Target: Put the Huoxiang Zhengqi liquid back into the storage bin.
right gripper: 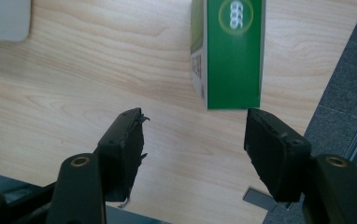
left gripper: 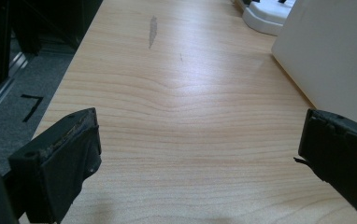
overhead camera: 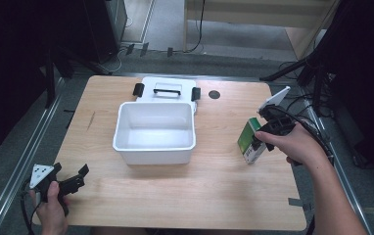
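Resting: one green box (right gripper: 232, 51), one white bin (overhead camera: 154, 133); both grippers' jaws apart, empty.

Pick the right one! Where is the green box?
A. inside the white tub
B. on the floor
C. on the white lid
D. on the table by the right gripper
D: the green box stands on the wooden table beside the right gripper, apart from the white tub.

A lab-like recording room: a bare wooden worktop (overhead camera: 214, 191) stands on grey carpet (overhead camera: 253, 61), ringed by black stand legs (overhead camera: 292, 71), trailing cables (overhead camera: 199, 29), tape marks (overhead camera: 295, 201) and a metal floor rail (overhead camera: 16, 171).
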